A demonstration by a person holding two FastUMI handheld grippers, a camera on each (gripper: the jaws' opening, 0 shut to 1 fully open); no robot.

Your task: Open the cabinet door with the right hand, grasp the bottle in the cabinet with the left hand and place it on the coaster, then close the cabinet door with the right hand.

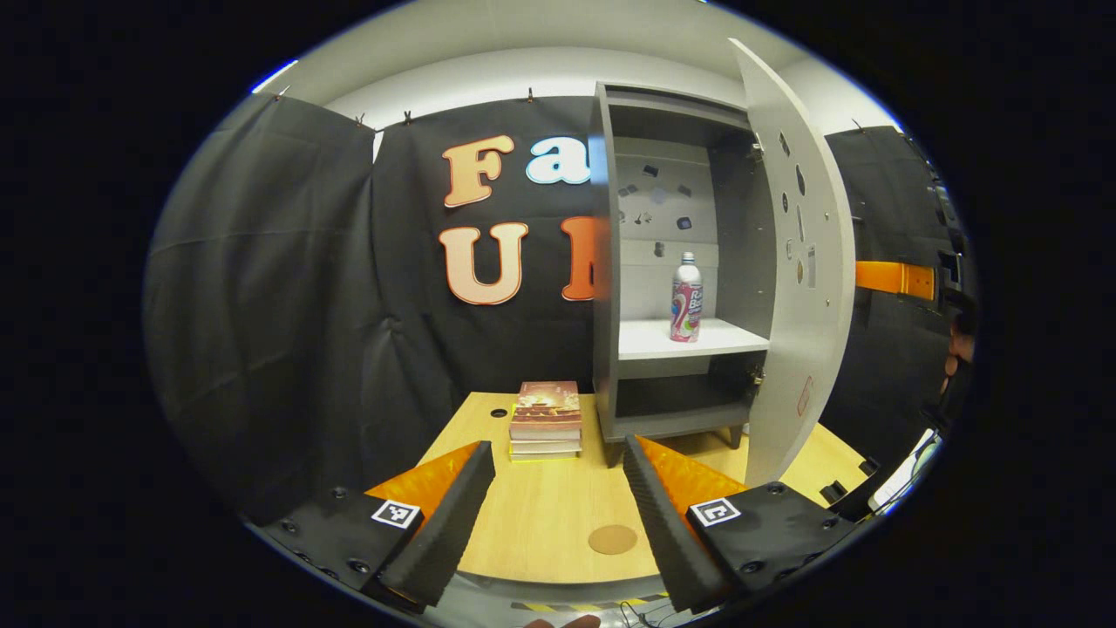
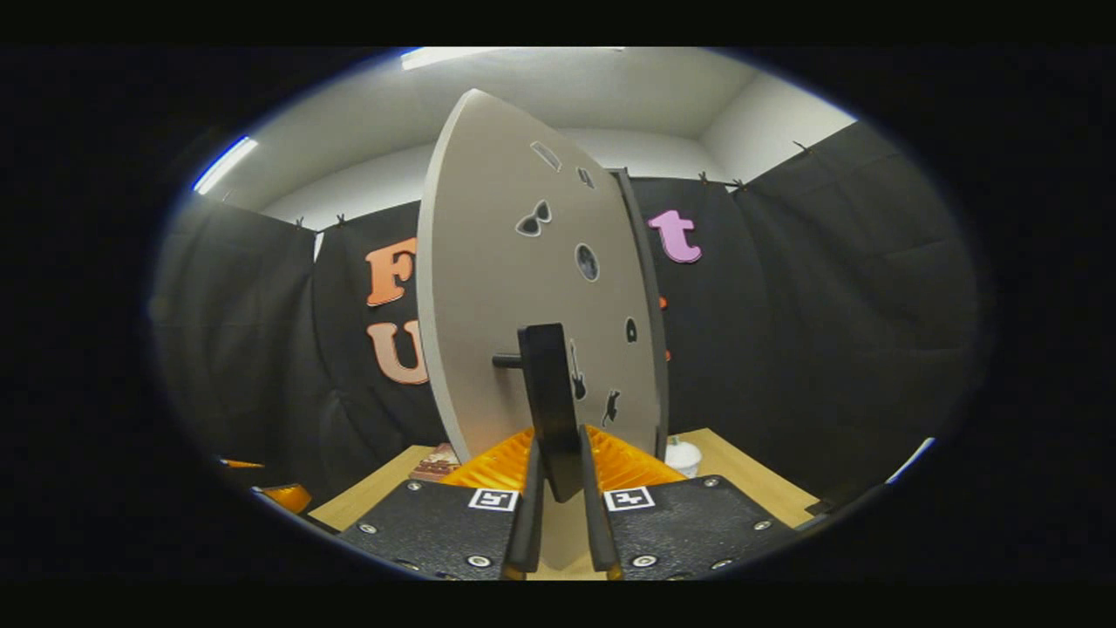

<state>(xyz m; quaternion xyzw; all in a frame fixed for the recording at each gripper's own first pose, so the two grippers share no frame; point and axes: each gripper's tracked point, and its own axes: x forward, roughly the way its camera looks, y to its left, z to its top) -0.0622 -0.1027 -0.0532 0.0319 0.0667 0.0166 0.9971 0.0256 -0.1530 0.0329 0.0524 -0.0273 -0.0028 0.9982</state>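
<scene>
Left gripper view shows bottle [image 1: 686,297] beyond open left gripper [image 1: 558,488]; right gripper [image 2: 558,488] clamps door handle [image 2: 551,397].

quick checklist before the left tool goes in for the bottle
1. Cabinet door swung open: ok.
2. Bottle upright on the shelf: ok.
3. Left tool open, holding nothing: ok.
4. Right tool shut on the door handle: ok.
5. Coaster bare on the table: ok.
6. Book stack left of the cabinet; whether it clears the reach: cannot tell.
</scene>
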